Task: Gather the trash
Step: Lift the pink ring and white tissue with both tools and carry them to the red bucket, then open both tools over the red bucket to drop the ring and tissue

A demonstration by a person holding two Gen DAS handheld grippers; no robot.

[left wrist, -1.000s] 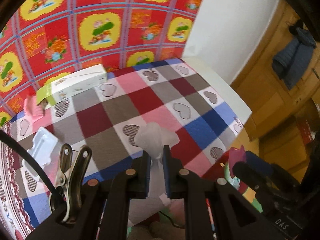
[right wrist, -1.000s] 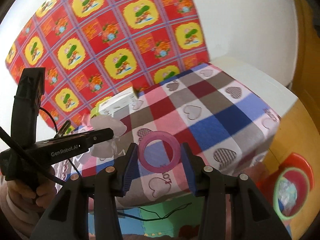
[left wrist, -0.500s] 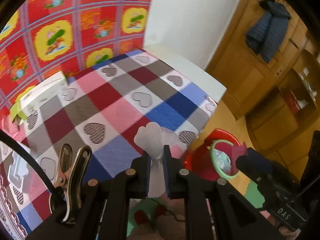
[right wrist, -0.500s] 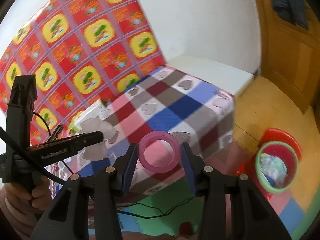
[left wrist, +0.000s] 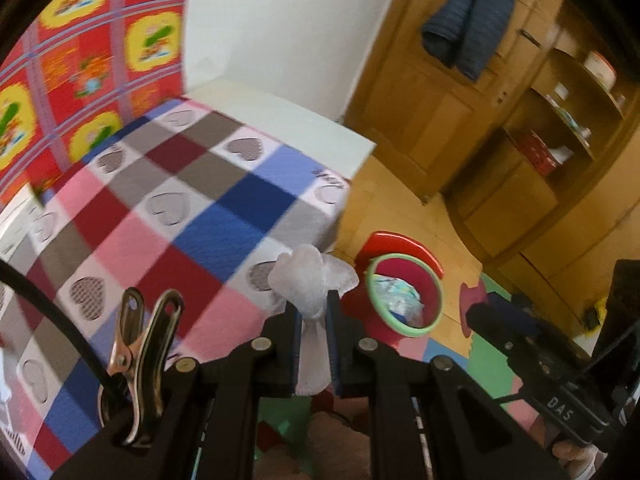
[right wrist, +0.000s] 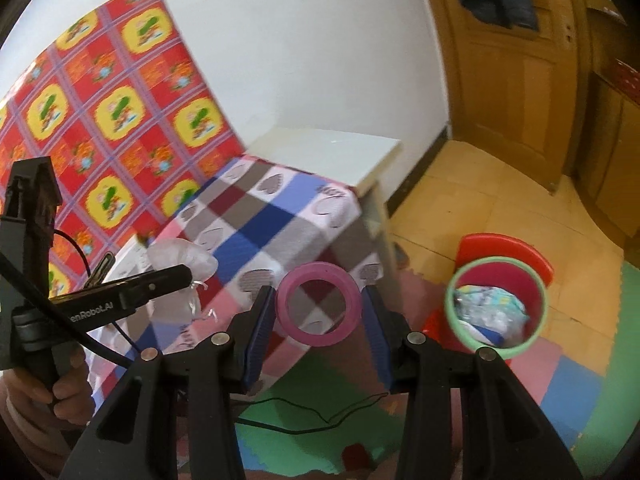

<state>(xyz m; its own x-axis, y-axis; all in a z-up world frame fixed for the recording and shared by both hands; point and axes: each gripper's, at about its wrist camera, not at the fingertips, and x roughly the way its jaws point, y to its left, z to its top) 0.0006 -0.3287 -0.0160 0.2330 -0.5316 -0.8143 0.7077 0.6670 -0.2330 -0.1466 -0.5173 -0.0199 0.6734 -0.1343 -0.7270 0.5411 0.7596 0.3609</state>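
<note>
The crumpled white plastic wrapper [left wrist: 308, 280], light, soft and likely slippery, is pinched at its bunched neck by the pressed-together left tool [left wrist: 313, 316], while the stiff pink tape ring [right wrist: 318, 303] sits clamped across its rim by the half-spread right tool [right wrist: 319, 308], both past the table [left wrist: 280, 128] edge near the red bin [right wrist: 496, 304].

Checked heart-print tablecloth [left wrist: 168, 216] over table; red-and-yellow patterned hanging [right wrist: 104, 120] on white wall behind. Dark blue jacket [left wrist: 468, 24] hung on wooden cabinet door [left wrist: 424, 92]. Foam floor mats [right wrist: 560, 380], multicoloured.
</note>
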